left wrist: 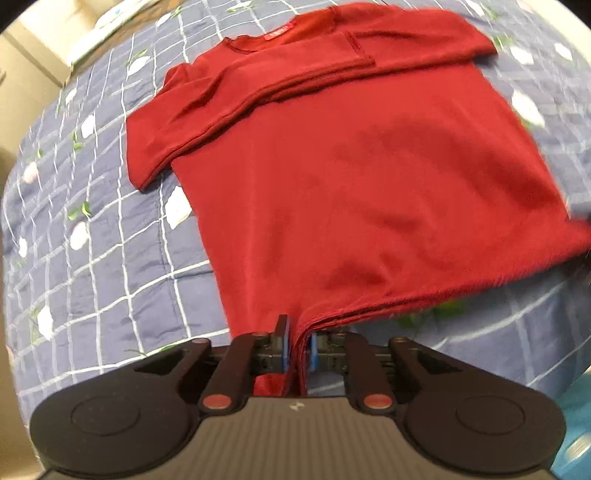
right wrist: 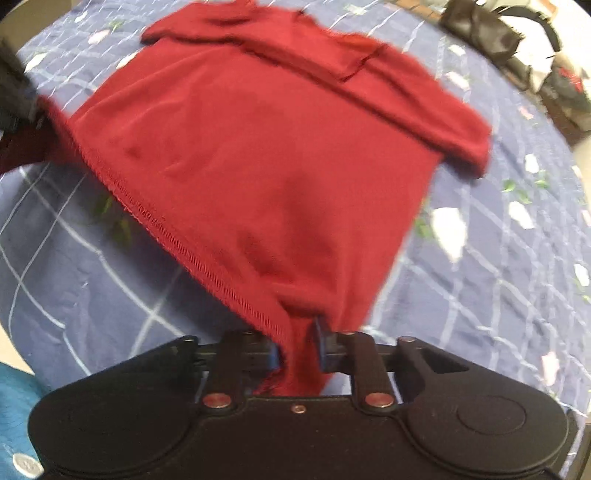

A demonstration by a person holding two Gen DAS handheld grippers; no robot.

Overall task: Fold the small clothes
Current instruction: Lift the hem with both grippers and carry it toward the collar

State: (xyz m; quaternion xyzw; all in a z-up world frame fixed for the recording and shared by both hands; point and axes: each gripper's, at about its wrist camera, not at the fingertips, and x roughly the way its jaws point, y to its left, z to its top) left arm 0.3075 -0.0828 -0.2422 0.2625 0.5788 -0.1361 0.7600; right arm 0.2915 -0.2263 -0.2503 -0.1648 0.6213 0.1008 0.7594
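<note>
A dark red T-shirt lies on a blue checked quilt, one sleeve folded across the chest below the collar. My left gripper is shut on the shirt's near hem corner, cloth bunched between the blue pads. In the right wrist view the same red T-shirt stretches away from my right gripper, which is shut on the other hem corner. The hem between the two hangs lifted off the quilt. At the far left of the right wrist view, the left gripper shows as a dark blur.
The quilt has white grid lines with white and green flower prints. Dark bags and clutter sit beyond its far right edge. A pale wall and a white object border the far left. A teal sleeve shows at bottom left.
</note>
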